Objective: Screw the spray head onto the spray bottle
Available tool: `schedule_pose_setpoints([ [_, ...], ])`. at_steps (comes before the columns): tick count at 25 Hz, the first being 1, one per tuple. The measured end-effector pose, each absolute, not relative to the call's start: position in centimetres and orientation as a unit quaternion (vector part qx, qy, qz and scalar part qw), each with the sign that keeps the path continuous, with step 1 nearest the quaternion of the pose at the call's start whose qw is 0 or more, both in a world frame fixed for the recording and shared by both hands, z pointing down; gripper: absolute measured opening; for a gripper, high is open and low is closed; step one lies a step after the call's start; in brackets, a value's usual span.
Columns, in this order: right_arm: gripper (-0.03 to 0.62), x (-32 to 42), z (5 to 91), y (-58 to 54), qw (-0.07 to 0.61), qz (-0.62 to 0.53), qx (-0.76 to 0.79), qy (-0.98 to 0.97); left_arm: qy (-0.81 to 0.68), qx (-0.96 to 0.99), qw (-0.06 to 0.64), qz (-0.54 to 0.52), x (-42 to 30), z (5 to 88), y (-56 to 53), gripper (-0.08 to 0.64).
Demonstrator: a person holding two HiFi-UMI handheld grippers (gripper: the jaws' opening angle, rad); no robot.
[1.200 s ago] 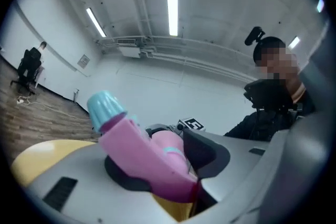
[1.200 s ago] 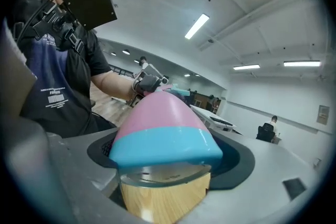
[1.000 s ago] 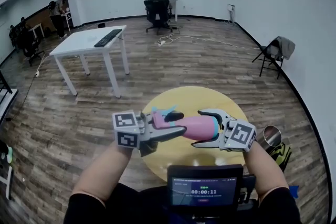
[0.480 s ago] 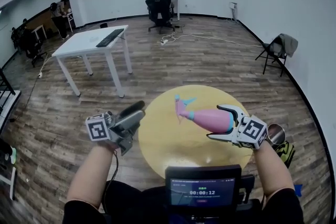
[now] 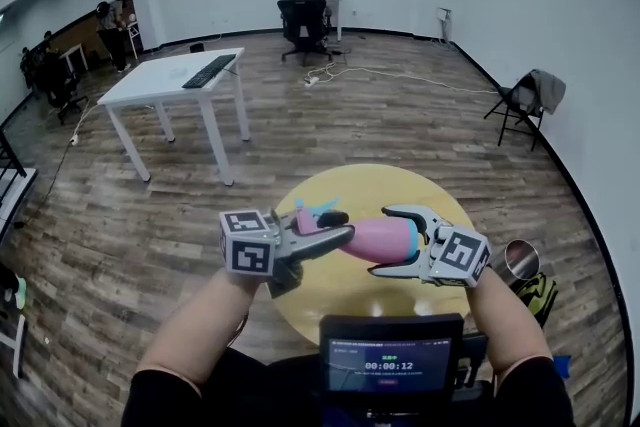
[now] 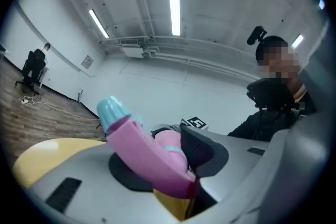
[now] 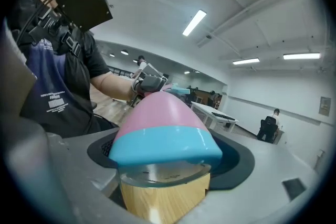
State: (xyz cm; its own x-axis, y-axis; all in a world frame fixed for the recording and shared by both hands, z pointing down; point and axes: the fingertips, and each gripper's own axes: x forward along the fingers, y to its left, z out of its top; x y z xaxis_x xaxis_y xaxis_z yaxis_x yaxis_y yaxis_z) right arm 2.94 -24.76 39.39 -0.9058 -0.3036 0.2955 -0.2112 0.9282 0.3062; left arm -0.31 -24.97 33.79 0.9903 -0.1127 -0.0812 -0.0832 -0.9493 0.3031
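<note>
The left claw [image 5: 338, 227] comes in from the left, pointing level toward the right. Its jaws have just been closing, and the left gripper view shows them pressed on the spray head [image 5: 312, 213], whose pink trigger body lies slantwise between the 2 pads with the teal nozzle poking up past them.

Just right of it, over the round yellow bench [image 5: 360, 185], the pink spray bottle [image 5: 375, 237] lies on its side. Its long axis runs left to right, with the narrow neck end toward the left claw and the teal-banded base toward the right.

The right claw [image 5: 388, 243] grips that base end with its jaws spread wide around the bottle's body, 1 jaw above and 1 below.

So head and neck meet between the 2 claws, roughly on 1 line. Whether the threads have caught is hidden behind the left jaws.

The coming turn likely depends on that line. The left claw, nearest the joint, would roll the head about the bottle's axis while the right holds firm. A tilted head could cross-thread.
</note>
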Motion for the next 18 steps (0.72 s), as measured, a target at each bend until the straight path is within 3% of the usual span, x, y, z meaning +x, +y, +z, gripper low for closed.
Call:
schedule_pose_setpoints([
  [4,0.48,3.0,39.9,-24.6,0.172,-0.118,0.125,-0.97,-0.052,0.991,0.121,-0.022,-0.1,34.4,-24.7,0.186],
  [8,0.479,3.0,39.9,-25.1,0.173,-0.126,0.132,-0.968,-0.075,0.979,0.185,-0.048,-1.4,34.6,-25.5,0.214],
  [9,0.479,3.7,39.8,-25.5,0.169,-0.127,0.145,-0.967,-0.093,0.974,0.196,-0.063,-2.6,34.6,-26.1,0.301],
  [10,0.479,4.8,39.9,-26.1,0.164,-0.122,0.163,-0.965,-0.116,0.968,0.208,-0.084,-4.3,34.5,-26.8,0.326],
  [14,0.479,9.5,41.1,-27.7,0.168,-0.102,0.217,-0.956,-0.197,0.925,0.281,-0.163,-12.3,35.4,-29.8,0.337],
  [18,0.479,8.4,40.8,-27.3,0.178,-0.121,0.209,-0.954,-0.156,0.932,0.296,-0.138,-10.0,35.5,-29.4,0.337],
])
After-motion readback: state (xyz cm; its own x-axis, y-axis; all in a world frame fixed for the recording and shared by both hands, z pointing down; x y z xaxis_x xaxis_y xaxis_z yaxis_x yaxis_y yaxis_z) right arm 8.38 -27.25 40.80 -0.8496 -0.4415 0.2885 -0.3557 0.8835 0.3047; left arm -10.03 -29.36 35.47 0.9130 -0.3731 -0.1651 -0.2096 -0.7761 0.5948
